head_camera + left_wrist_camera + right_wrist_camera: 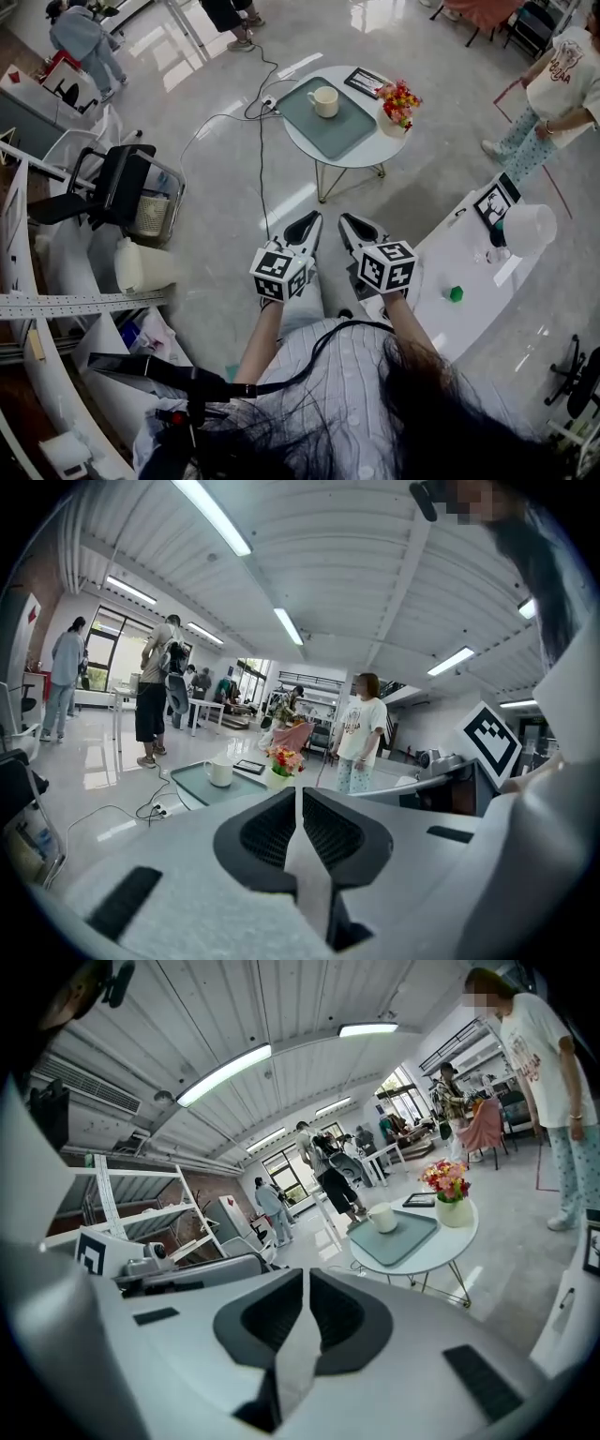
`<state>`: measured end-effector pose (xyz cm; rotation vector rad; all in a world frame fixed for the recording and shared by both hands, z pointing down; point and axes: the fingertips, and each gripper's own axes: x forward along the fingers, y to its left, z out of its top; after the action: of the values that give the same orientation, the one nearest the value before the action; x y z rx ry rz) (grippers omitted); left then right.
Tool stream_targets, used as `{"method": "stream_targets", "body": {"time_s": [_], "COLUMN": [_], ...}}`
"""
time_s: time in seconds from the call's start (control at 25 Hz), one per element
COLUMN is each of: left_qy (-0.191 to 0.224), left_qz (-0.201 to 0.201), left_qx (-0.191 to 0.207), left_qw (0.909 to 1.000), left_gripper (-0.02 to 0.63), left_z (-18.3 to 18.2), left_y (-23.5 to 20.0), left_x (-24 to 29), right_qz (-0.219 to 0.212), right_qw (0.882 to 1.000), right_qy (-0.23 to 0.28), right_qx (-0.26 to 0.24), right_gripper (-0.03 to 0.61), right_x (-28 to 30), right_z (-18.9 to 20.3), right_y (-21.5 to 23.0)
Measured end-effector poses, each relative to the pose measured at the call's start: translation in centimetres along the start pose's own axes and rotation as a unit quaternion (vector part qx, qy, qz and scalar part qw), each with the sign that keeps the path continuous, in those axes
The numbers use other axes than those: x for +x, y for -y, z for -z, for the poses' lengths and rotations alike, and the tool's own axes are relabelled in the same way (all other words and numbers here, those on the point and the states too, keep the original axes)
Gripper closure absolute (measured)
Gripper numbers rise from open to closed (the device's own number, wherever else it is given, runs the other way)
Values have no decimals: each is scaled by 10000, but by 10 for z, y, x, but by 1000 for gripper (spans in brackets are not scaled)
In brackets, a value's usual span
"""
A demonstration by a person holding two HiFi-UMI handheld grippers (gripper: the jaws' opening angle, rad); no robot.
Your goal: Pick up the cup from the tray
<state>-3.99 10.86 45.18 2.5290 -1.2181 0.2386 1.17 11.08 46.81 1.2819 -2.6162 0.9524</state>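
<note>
The task has hardly begun: the cream ceramic cup (325, 101) with a side handle stands upright on the grey-green rectangular tray (339, 133), towards the tray's upper end, and nothing touches it. The tray lies on a small round white table (380, 147) in the upper middle of the head view, beside a white pot of red and yellow flowers (398, 101) and a flat black tablet (364, 82). Both tools are well apart from it, low in the centre of that view over bare glossy floor. The left gripper (305, 225) has its black jaws pressed together with nothing between them, and the right gripper (353, 227) likewise shows its jaws closed to a thin slit and empty. In each gripper view the cup sits small in the distance above the jaw tips, left of centre for the left gripper and right of centre for the right. All of the work is left, by my reading: closing the distance to the table, parting one pair of jaws, setting them round the cup and lifting it clear of the tray.
</note>
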Motion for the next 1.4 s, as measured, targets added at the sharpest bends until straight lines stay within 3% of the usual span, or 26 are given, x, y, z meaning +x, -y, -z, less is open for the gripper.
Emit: {"method": "stream_targets", "body": {"time_s": [0.24, 0.72, 1.08, 1.4], "left_qy": [-49, -218, -282, -402], "left_qz": [300, 774, 1112, 1185], "left_qx": [83, 117, 67, -21], "left_qw": [9995, 9967, 9934, 9921], "left_gripper": [597, 597, 597, 597], "left_z": [-31, -59, -67, -65], "left_y": [-52, -137, -160, -163], "left_x": [31, 84, 112, 140], "right_qz": [193, 605, 916, 976], "right_qw": [9998, 9979, 9954, 9948], "right_qy": [60, 152, 192, 144], "right_qx": [54, 194, 197, 269], "right_gripper": [538, 538, 538, 538], "right_x": [56, 145, 168, 177], "right_z": [-34, -73, -88, -100], "right_y": [4, 22, 39, 62]}}
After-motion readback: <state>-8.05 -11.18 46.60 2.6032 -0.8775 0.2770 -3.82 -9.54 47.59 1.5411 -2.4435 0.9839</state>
